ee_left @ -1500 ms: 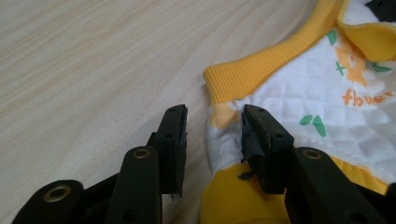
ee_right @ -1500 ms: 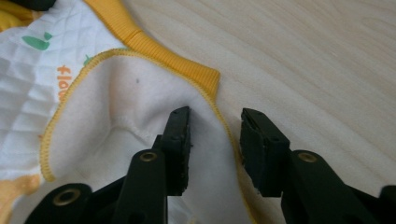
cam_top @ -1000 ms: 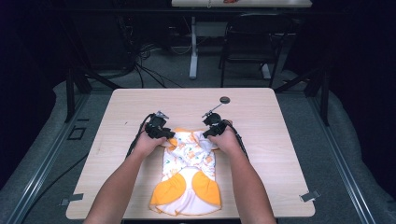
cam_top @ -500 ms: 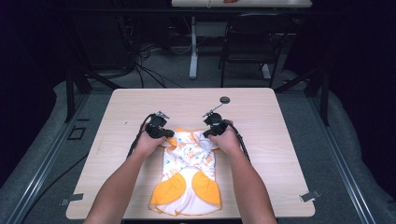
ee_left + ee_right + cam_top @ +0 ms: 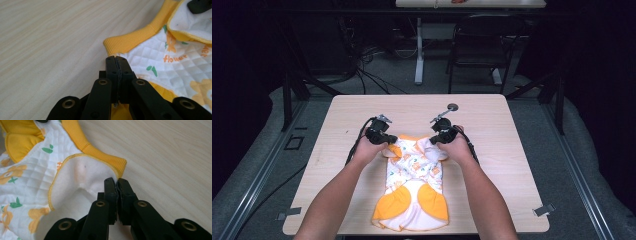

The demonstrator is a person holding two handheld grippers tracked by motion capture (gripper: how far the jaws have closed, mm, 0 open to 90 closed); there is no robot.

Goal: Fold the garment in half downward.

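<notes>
A small quilted white garment with yellow ribbed trim and an orange flower print (image 5: pixel 414 187) lies flat on the desk, running from the middle down to the near edge, where two large orange patches show. Its far end is partly hidden under the two hands, so the shape of the neck and sleeves is hard to make out from above.

The left gripper (image 5: pixel 116 59) has its black jaws pressed together over the quilted cloth just below a yellow ribbed band; whether cloth is caught between them cannot be told. The right gripper (image 5: pixel 116 181) has its jaws closed at the corner of the white fleecy lining and yellow cuff; how much cloth is pinched is hidden by the jaws.

The pale wood-grain desk (image 5: pixel 512 150) carries a small dark round disc (image 5: pixel 452 106) near its far edge. Beyond it, on a grey floor in a dark room, stand a black chair (image 5: pixel 479 47) and tangled cables (image 5: pixel 367 65).
</notes>
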